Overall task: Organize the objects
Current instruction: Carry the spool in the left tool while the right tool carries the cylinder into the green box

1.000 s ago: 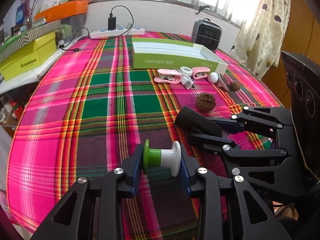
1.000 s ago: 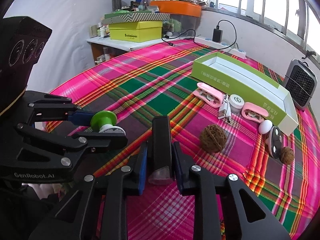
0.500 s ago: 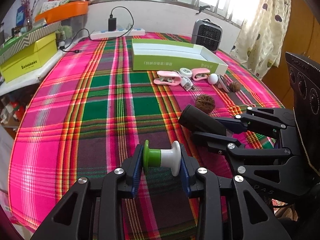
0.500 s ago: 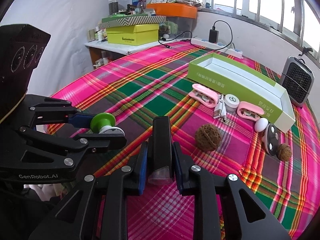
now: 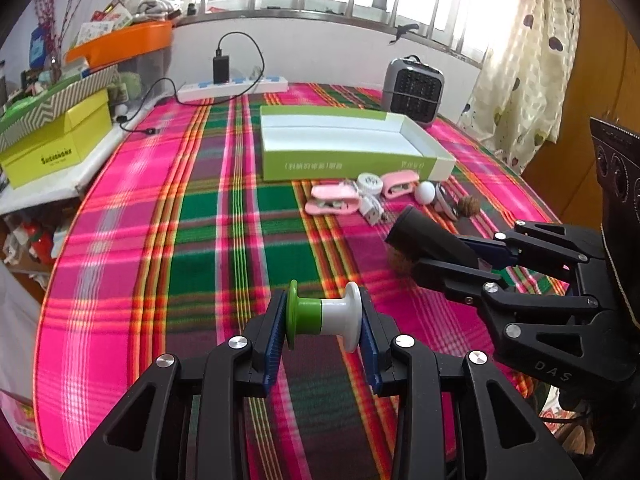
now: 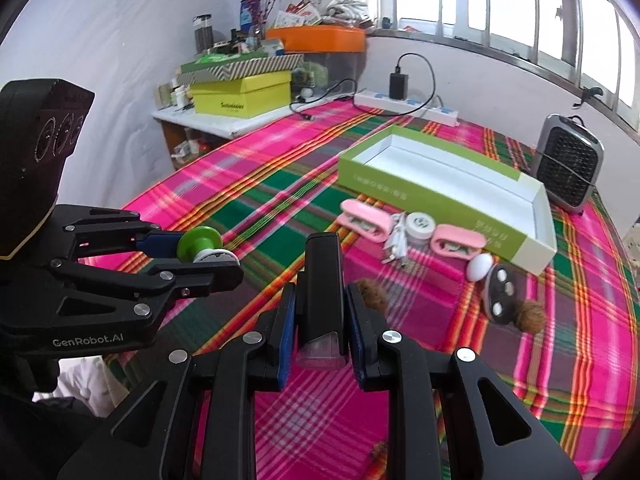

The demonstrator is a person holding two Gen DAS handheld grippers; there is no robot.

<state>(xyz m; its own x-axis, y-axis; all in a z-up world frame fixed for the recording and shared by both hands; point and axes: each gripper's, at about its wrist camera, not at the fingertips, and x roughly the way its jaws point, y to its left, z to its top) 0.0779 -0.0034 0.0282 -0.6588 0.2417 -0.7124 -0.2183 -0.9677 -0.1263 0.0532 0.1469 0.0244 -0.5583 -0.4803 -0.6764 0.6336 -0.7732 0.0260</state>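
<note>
L gripper (image 5: pixel 323 322) w/ both pads clamped on the green-and-white spool (image 5: pixel 322 316), lying crosswise, bottom centre of my left view, above the plaid cloth (image 5: pixel 160 240). R gripper (image 6: pixel 320 320) closed on the black bar (image 6: pixel 322 280), bottom centre of right view, bar pointing up-frame. Green box (image 5: pixel 344 166), open, sits upper centre. Just in front of it, a row: pink cases (image 5: pixel 332 204), white egg (image 5: pixel 425 192), cable bundle (image 5: pixel 370 208). Walnut (image 6: pixel 530 316) centre right, beside the remote (image 6: pixel 500 294).
</note>
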